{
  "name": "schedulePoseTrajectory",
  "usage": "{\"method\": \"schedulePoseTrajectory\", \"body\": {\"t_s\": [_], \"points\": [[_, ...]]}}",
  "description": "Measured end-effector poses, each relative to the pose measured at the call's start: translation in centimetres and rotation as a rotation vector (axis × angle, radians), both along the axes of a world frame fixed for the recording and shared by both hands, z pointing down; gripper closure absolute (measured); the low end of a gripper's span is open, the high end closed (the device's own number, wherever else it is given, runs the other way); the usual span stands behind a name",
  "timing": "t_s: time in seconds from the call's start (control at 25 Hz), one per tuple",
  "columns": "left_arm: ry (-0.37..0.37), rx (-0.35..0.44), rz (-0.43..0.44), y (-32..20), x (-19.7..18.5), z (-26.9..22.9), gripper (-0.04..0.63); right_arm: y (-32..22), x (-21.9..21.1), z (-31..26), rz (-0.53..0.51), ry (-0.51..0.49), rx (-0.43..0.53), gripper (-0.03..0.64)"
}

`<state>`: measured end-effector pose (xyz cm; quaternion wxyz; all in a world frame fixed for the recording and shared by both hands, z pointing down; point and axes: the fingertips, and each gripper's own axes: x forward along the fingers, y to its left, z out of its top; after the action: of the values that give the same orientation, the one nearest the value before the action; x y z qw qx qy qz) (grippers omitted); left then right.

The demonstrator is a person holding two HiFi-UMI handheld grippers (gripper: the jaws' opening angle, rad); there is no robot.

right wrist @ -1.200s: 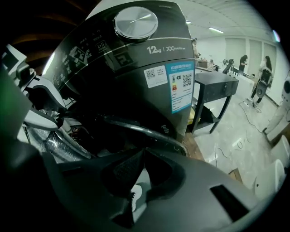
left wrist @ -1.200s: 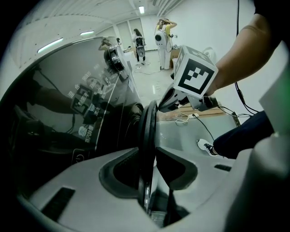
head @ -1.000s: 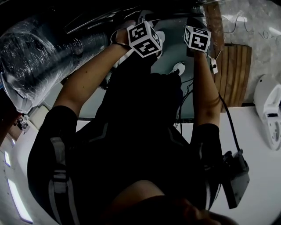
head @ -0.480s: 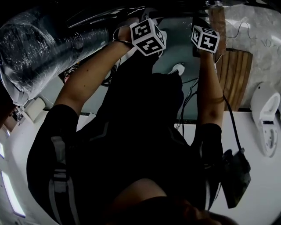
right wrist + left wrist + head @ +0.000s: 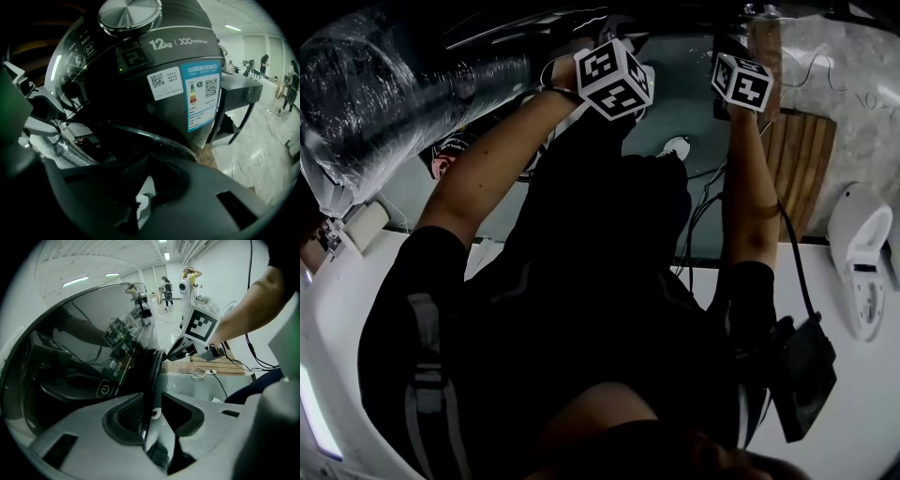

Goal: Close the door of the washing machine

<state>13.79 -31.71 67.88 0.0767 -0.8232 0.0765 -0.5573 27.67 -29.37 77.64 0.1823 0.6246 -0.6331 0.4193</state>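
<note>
Change: in the head view both grippers sit only slightly farther right than a second ago, and the hands have hardly moved.
Meaning: the door (image 5: 89, 357) probably has not begun its swing, so the closing push is still to come.
Left gripper (image 5: 151, 416): clamped on the door's thin rim (image 5: 154, 366), which runs upright between its jaws.
Right gripper (image 5: 143, 199): jaws slightly apart with nothing between them, tips near the rim farther along.
Door's place: open, on the left of the left gripper view, standing out from the washing machine (image 5: 140, 79).
Materials: the door is dark, glossy, curved glass that mirrors cables. The machine's front is smooth and dark, with a round brushed-metal knob (image 5: 130, 14) and paper stickers (image 5: 204, 93).

Right tongs (image 5: 143, 203): contact perhaps indistinct
</note>
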Motion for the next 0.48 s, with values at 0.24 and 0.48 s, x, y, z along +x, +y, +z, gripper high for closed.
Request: {"method": "schedulePoseTrajectory", "body": {"t_s": [0.24,0.48], "points": [[-0.008,-0.036,-0.049,0.1,-0.4,0.2,0.472,0.4,0.2,-0.5,-0.05,0.043,-0.02,0.611],[-0.007,-0.03,-0.089,0.6,-1.3,-0.7,0.472,2.9,1.6,-3.6,0.005,0.06,-0.012,0.611]]}}
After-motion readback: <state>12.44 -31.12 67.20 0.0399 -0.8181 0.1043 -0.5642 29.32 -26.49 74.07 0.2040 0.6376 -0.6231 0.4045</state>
